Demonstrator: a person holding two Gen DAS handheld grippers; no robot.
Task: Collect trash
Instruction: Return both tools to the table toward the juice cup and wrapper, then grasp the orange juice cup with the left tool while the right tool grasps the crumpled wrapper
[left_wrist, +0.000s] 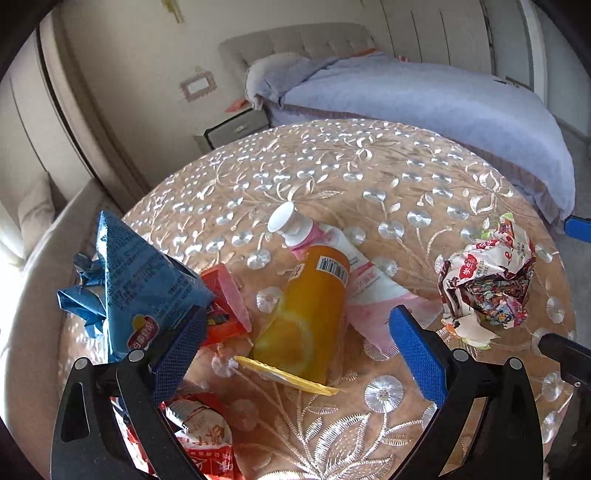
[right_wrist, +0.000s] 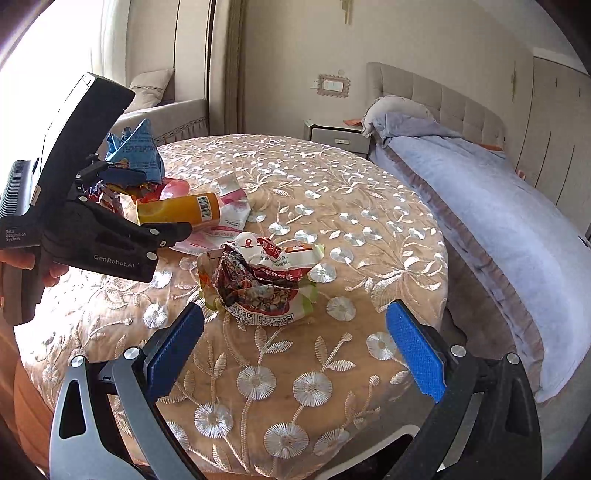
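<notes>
Trash lies on a round table with an embroidered cloth (left_wrist: 369, 177). My left gripper (left_wrist: 299, 343) is open around an orange bottle (left_wrist: 306, 314) lying on its side, without gripping it. A pink-white tube (left_wrist: 332, 251) lies behind the bottle. A blue snack bag (left_wrist: 136, 280) stands at the left, red wrappers (left_wrist: 225, 302) beside it. A crumpled red-white wrapper (left_wrist: 487, 280) lies to the right. My right gripper (right_wrist: 295, 347) is open and empty just short of that crumpled wrapper (right_wrist: 258, 280). The orange bottle (right_wrist: 181, 210) and the left gripper's body (right_wrist: 92, 229) show at the left.
A red-white packet (left_wrist: 203, 439) lies near the left gripper's base. A bed with a blue-grey blanket (right_wrist: 498, 206) runs along the right of the table. A nightstand (right_wrist: 340, 136) stands behind, a sofa (right_wrist: 166, 114) at the back left by the window.
</notes>
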